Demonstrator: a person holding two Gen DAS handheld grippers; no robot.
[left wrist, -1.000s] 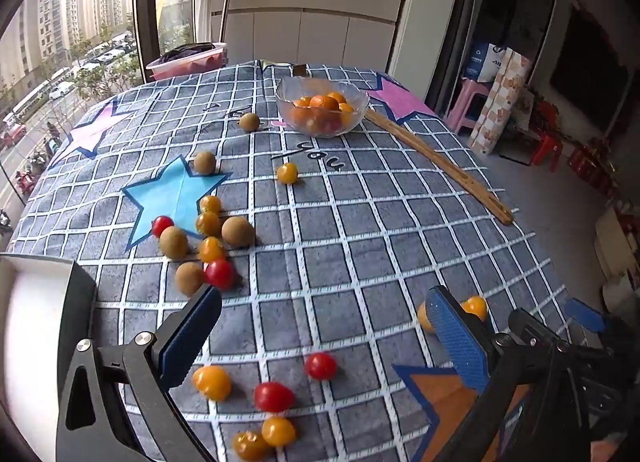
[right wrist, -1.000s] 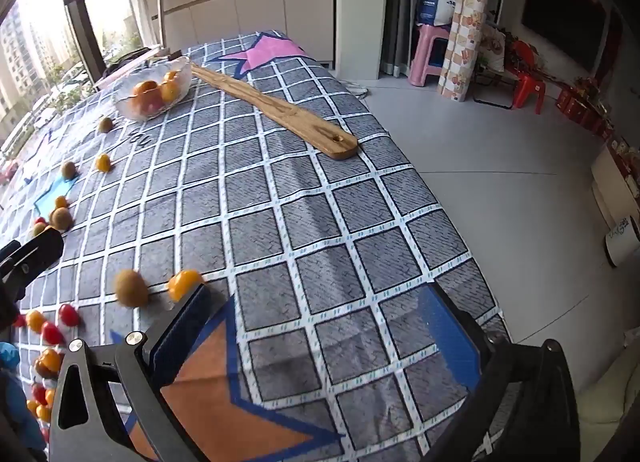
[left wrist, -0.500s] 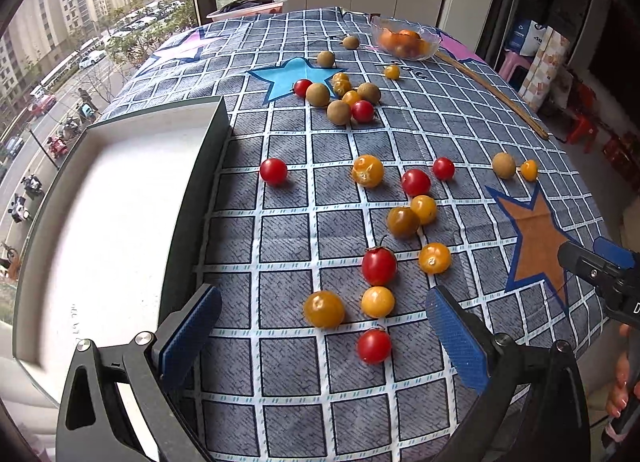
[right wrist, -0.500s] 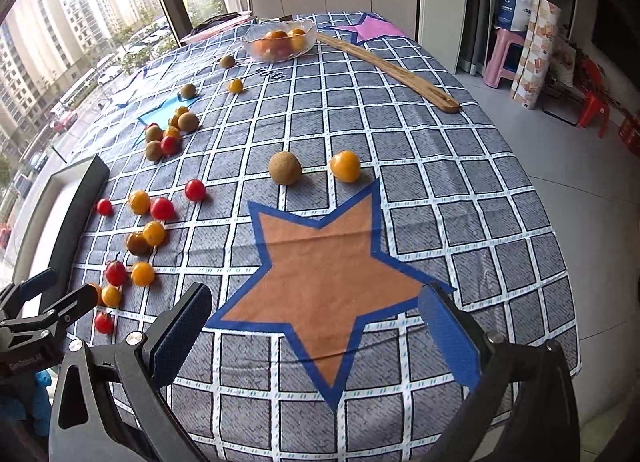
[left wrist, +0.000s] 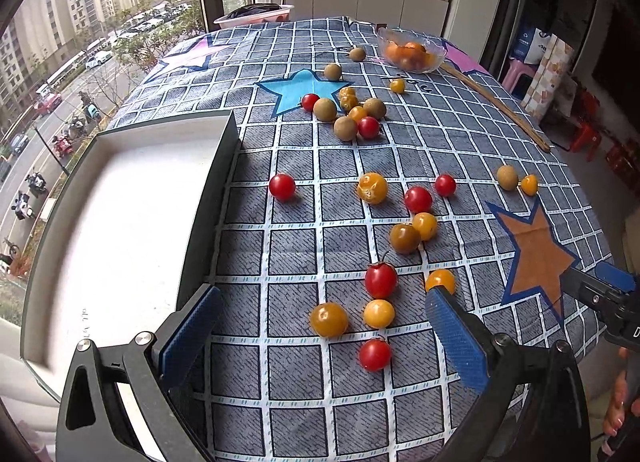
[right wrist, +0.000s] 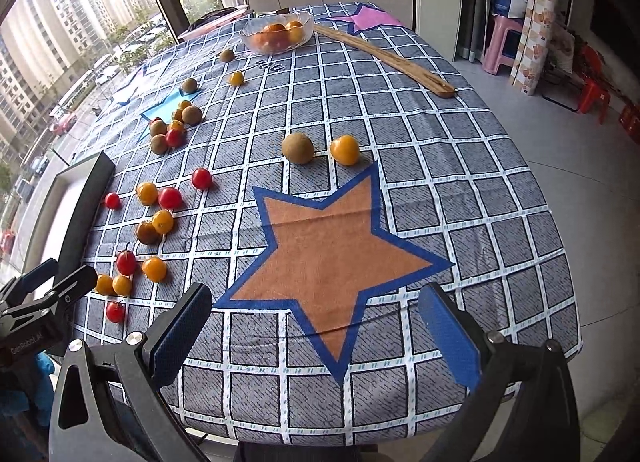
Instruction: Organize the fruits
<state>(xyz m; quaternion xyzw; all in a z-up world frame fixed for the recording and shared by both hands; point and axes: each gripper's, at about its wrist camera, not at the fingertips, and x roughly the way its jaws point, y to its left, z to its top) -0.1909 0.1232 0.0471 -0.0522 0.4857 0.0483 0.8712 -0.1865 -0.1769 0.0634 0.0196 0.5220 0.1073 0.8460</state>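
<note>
Looks like the sorting hasn't really started. Both claws are empty and spread wide, hovering at the near edge of the table (right wrist: 500, 149), which is covered in a grey checked cloth with big stars printed on it.

The left claw (left wrist: 320, 326) sits over the nearest bunch of fruit: a red cherry tomato (left wrist: 375, 354) closest in, a yellow tomato (left wrist: 379, 313) and a deeper orange one (left wrist: 329, 318) just beyond it, plus a longer red tomato with its stem on (left wrist: 381, 280). Right beside that claw is a white tray (left wrist: 120, 221) with a dark raised rim, nothing in it yet. The right claw (right wrist: 316, 326) hangs over the orange star patch (right wrist: 332, 246), with only a brown kiwi-looking fruit (right wrist: 297, 147) and a yellow tomato (right wrist: 345, 149) ahead of it, near each other but not touching.

My guess is the next move is the left claw dropping onto one of those near tomatoes. They're smooth, glossy and round, so they'll roll if nudged, and they look soft, so a gentle squeeze. The brown ones look matte and fuzzy, probably easier to grip.

More fruit is scattered further back, and a clear glass bowl (left wrist: 412, 49) at the far end already holds orange ones. A long wooden stick (right wrist: 384, 57) lies beside it.
</note>
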